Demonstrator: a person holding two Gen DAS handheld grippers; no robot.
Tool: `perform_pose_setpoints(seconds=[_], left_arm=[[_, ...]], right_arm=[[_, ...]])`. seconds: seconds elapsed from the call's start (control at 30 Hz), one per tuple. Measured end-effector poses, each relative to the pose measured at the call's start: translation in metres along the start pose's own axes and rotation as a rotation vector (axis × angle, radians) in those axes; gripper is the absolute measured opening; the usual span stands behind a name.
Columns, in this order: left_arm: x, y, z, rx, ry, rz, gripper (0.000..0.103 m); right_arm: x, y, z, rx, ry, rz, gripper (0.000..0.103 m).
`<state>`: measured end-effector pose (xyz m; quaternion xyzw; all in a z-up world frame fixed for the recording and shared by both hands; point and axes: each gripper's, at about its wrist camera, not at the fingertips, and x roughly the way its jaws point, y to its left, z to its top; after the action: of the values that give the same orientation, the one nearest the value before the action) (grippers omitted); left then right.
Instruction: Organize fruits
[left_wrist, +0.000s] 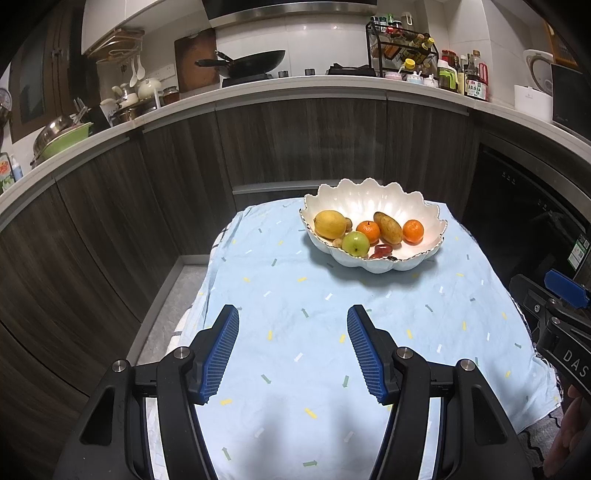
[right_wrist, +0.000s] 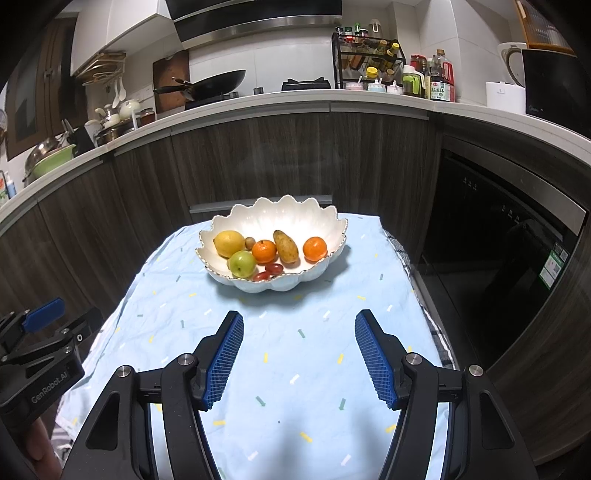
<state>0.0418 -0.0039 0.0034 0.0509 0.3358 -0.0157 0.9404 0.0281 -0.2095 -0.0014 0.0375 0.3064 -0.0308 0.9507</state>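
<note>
The white bowl (left_wrist: 373, 206) of fruit (left_wrist: 356, 243) is sitting on the cloth-covered desk (left_wrist: 295, 295), well ahead of the left hand-held gripper (left_wrist: 293, 350) and the right hand-held gripper (right_wrist: 299, 356). Both are hanging released, grasping nothing. The right view is showing the bowl nearer centre.

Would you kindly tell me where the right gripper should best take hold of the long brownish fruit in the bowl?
Probably across the middle of the long brownish fruit, coming from above. It lies slanted between two oranges, so its narrow width suits the jaws, with gaps either side. The right gripper is open.
</note>
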Motion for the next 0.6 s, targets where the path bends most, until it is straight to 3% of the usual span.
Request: perform_pose_setpoints(seconds=[0.6], left_arm=[[0.0025, 0.0008, -0.0025, -0.014, 0.014, -0.010, 0.060]], right_arm=[[0.0011, -0.0014, -0.0008, 0.002, 0.002, 0.000, 0.064]])
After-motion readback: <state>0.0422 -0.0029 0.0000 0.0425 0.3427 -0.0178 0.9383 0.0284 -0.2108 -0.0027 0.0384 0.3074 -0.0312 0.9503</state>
